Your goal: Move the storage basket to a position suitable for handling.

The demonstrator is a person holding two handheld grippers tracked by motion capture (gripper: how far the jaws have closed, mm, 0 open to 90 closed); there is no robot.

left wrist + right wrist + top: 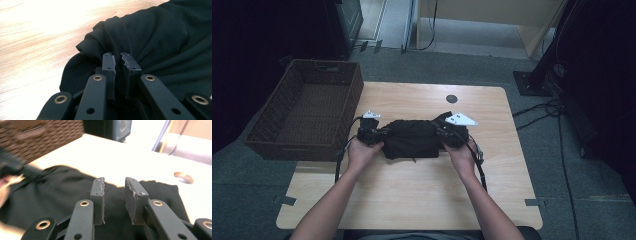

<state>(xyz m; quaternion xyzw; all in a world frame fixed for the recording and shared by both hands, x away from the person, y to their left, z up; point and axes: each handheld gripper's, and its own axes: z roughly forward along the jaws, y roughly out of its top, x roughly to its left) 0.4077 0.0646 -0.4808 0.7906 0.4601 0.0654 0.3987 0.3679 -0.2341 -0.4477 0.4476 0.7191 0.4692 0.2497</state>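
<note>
A folded black cloth (412, 140) lies bunched in the middle of the wooden table (412, 195). My left gripper (381, 136) is at the cloth's left end. In the left gripper view the left gripper (118, 59) is shut, with a ridge of the black cloth (160, 37) pinched between its pads. My right gripper (442, 135) is at the cloth's right end. In the right gripper view the right gripper (115, 185) has its jaws a finger's width apart, and the black cloth (62, 195) fills the gap between the pads.
A brown wicker basket (354, 95) stands empty on the table's left edge; the basket (37, 137) is blurred in the right gripper view. A round cable hole (451, 98) sits near the table's far edge. Cables (547, 107) and dark stands lie on the floor to the right.
</note>
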